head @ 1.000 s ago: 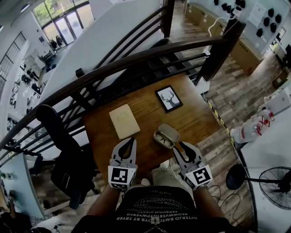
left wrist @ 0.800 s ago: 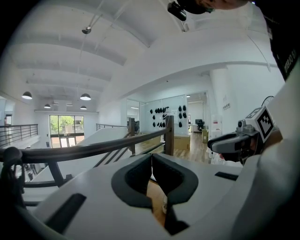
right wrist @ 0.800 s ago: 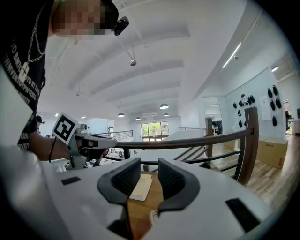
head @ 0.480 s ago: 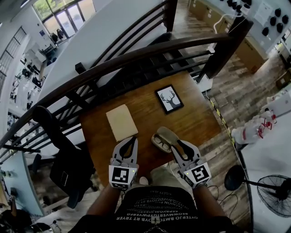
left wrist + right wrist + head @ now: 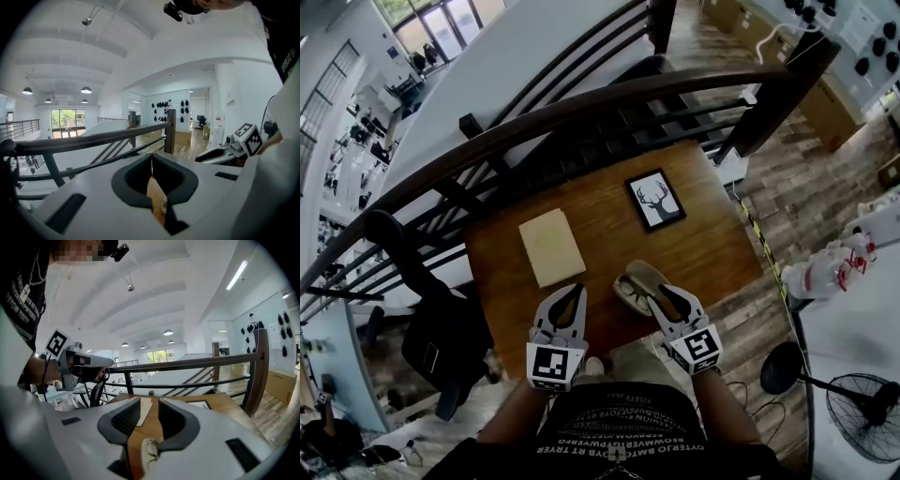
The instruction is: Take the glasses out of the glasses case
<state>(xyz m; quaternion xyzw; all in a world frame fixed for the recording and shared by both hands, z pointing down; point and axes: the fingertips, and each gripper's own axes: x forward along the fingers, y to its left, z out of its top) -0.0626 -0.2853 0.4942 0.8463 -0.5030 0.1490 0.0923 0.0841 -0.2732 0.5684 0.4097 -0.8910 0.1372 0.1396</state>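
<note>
I see a big brown wooden table (image 5: 703, 244) set against a dark railing (image 5: 581, 108). A flat tan pad (image 5: 551, 246) lies on it, and a framed deer picture (image 5: 655, 200) lies farther back. The person holds two claws over the near edge.

The left gripper (image 5: 572, 292) has its tips pressed together with nothing in them. It hangs just beside the pad and away from the case.

The right gripper (image 5: 664, 295) is spread apart and empty. Its tips are right at the near side of the glasses case (image 5: 639, 284). The case lies open near the middle of the table's front edge.

The glasses (image 5: 151, 452) are inside the case, low between the right claw's two sides.

I think this is the reaching step, and nothing is picked up yet. Next, the open claw needs to go down around a thin part of the frame. Then it should close softly and lift straight up. The left claw may need to hold the case down.
</note>
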